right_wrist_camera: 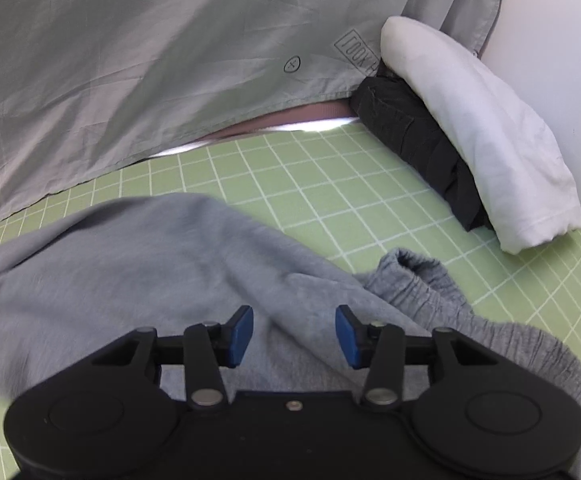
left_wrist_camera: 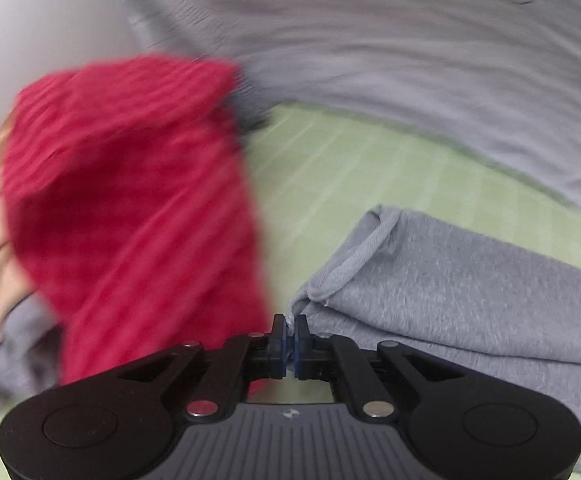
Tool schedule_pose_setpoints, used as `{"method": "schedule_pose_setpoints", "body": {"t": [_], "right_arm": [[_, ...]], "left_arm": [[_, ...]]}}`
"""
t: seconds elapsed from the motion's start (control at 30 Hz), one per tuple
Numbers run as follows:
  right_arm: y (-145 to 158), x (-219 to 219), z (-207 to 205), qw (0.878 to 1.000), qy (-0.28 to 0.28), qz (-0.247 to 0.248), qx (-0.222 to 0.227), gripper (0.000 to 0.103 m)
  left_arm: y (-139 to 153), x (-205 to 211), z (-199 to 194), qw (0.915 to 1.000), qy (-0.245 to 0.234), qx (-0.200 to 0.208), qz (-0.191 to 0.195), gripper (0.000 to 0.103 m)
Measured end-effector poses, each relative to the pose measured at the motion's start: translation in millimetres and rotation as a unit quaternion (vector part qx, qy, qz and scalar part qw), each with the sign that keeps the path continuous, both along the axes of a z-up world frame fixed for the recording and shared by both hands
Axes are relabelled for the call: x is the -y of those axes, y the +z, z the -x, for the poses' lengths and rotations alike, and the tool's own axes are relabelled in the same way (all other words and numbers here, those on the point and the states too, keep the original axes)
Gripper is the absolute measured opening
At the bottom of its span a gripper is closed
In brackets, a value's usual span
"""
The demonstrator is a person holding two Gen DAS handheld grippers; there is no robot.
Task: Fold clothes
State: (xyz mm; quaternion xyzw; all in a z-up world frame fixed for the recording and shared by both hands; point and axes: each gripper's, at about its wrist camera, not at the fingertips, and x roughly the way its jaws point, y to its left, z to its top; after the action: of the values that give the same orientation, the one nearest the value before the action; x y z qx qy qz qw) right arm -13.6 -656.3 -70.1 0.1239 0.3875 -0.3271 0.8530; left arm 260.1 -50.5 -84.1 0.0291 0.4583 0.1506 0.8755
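Left gripper (left_wrist_camera: 289, 330) pinched tight on a corner of the gray pants (left_wrist_camera: 450, 292), spread out to its right on the green mat (left_wrist_camera: 370, 168). Red cloth (left_wrist_camera: 130, 200) just to its left. Right gripper (right_wrist_camera: 294, 336) spread wide, holding nothing, just above gray pants (right_wrist_camera: 150, 264).

A home bedroom: bedsheet (right_wrist_camera: 150, 60), folded clothes (right_wrist_camera: 478, 128), gridded mat (right_wrist_camera: 290, 176).

Fuzzy matt grey sweatpants (right_wrist_camera: 138, 264), ribbed red cloth (left_wrist_camera: 130, 200), smooth green gridded mat (right_wrist_camera: 330, 184)
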Motion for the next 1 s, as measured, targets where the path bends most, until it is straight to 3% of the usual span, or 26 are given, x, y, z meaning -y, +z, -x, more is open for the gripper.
{"method": "schedule_pose_setpoints", "body": {"t": [0.07,0.17,0.27,0.43,0.53,0.7,0.83,0.87,0.93,0.97,1.0], "right_arm": [[-1.7,-3.3,0.0,1.000,0.001,-0.005,-0.001,0.046],[-2.4,-8.7,-0.2,1.000,0.003,-0.009,-0.001,0.047],[-1.2,-13.9,-1.9,1.000,0.008,-0.008,0.001,0.047],[-1.8,-20.2,-7.3,1.000,0.016,-0.009,-0.003,0.047],[-1.6,-23.1,-7.9,1.000,0.020,-0.005,-0.006,0.049],[-4.0,-25.4,-6.6,1.000,0.025,0.000,-0.012,0.055],[-8.5,-26.2,-9.1,1.000,0.025,-0.004,-0.018,0.056],[-9.2,-26.7,-9.7,0.999,0.026,-0.004,-0.019,0.056],[-9.8,-28.3,-10.9,0.999,0.030,-0.004,-0.019,0.056],[-9.7,-28.8,-11.3,0.999,0.032,-0.003,-0.020,0.056],[-9.6,-29.1,-11.6,0.999,0.033,-0.001,-0.021,0.056]], "left_arm": [[5.2,-9.0,9.6,0.9998,-0.002,0.009,0.016,0.012],[21.5,-7.5,21.5,0.9986,-0.010,0.035,0.038,0.029],[30.1,0.5,23.0,0.9946,-0.026,0.053,0.085,0.029],[9.7,16.5,2.9,0.9886,-0.025,0.017,0.147,0.029],[1.5,22.5,-0.8,0.9887,-0.011,0.012,0.149,0.030],[0.6,18.8,-2.7,0.9884,0.018,0.019,0.150,0.049],[2.2,12.2,-8.3,0.9886,0.028,0.024,0.146,0.050],[2.0,11.2,-10.3,0.9891,0.024,0.025,0.143,0.050],[1.7,10.1,-14.6,0.9905,0.016,0.026,0.134,0.037],[2.7,9.2,-17.2,0.9911,0.014,0.025,0.130,0.012],[4.2,8.3,-20.1,0.9915,0.012,0.023,0.127,0.001]]}}
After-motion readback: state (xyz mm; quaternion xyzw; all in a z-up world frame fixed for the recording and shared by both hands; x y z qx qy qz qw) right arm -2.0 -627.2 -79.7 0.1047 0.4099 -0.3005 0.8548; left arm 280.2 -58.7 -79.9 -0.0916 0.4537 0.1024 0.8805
